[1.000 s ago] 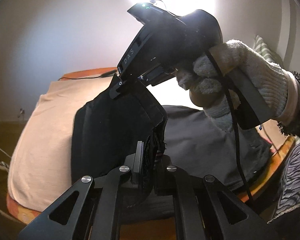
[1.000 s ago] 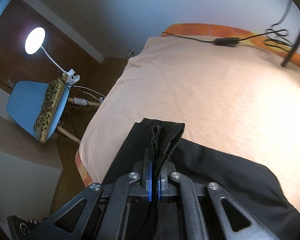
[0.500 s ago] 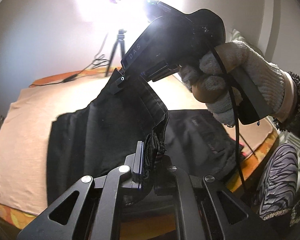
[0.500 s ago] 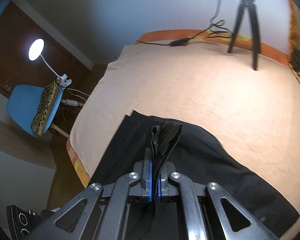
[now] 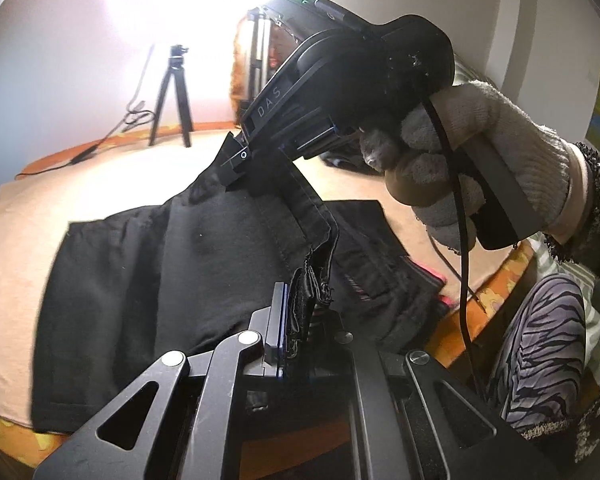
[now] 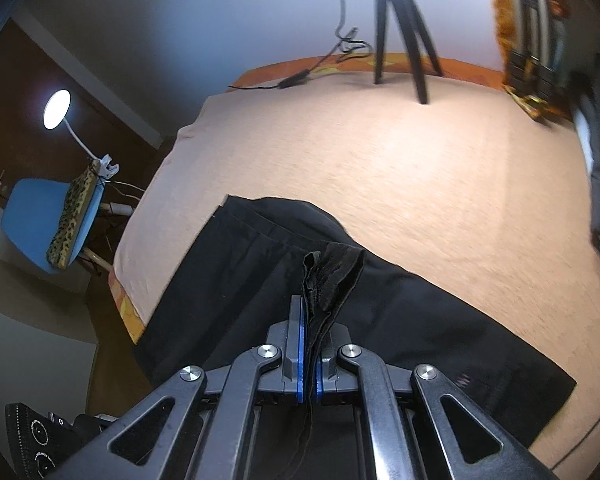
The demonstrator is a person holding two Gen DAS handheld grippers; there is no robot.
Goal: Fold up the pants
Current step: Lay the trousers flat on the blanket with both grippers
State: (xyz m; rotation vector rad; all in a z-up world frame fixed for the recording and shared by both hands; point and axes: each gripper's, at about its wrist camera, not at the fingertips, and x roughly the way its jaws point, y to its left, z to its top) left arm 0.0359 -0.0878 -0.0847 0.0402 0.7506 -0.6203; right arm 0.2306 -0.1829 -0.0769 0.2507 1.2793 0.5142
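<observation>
Black pants (image 5: 148, 280) lie partly folded on the peach-covered bed (image 6: 420, 168); left gripper (image 5: 296, 320) and right gripper (image 6: 310, 340) each pinch a bunched edge. Risk: thin hold slips, fold lands skewed.

Black tongs (image 6: 309, 344) with blue pads, silver screws; grey knit glove (image 5: 480, 160), black cable.

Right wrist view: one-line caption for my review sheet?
Right tongs shut on black pants over a peach-covered bed.
</observation>
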